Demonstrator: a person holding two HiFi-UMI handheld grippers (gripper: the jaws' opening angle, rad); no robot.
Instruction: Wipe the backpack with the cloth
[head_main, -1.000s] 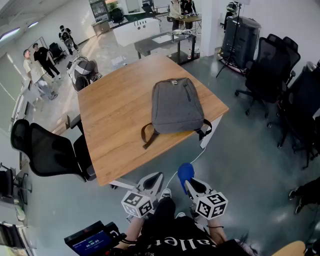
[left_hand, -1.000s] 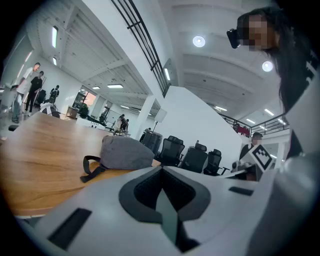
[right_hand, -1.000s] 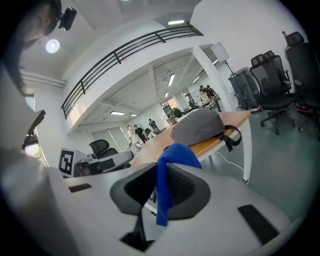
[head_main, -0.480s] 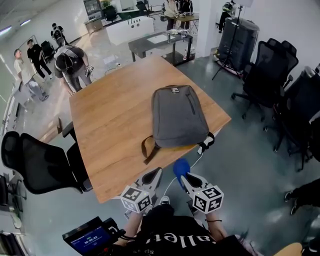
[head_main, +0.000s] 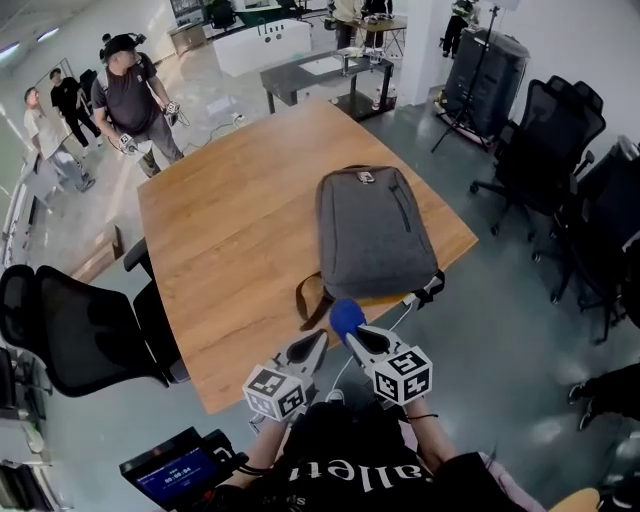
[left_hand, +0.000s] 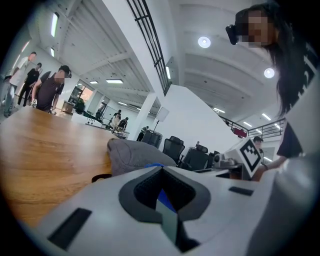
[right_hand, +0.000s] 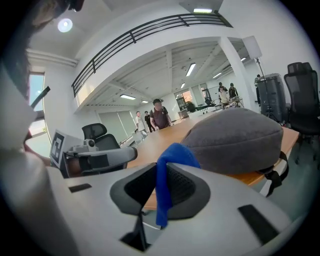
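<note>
Blue cloth (head_main: 346, 316) hangs bunched from the right gripper (head_main: 357, 337), whose jaws pinch it along one fold only, so my first worry is that a firm drag over coarse fabric would pull it free. The left gripper (head_main: 312, 348) sits just beside it with jaws pressed together on nothing; a sliver of blue shows past them in the left gripper view. Both hover off the near edge of the surface (head_main: 225, 250), not yet touching the grey backpack (head_main: 375, 235). The backpack lies flat toward the right of the frame, its lower end close to that near edge. A black strap (head_main: 430, 288) dangles over the edge, and a brown strap (head_main: 308, 297) loops onto the wood beside it. Strokes pulled toward the person could, I judge, slide the unbraced backpack over the edge, and either strap could snag a jaw. Pushing away from the body, or steadying the backpack with the empty gripper, looks safer. Bare wood stretches widely to the left and toward the upper part of the frame, leaving ample room. On the right the backpack nears the surface's corner, with less margin. A black office chair (head_main: 75, 335) stands by the lower-left edge, more chairs (head_main: 560, 150) stand well apart at right, and a bystander (head_main: 130, 95) is beyond the far corner.
</note>
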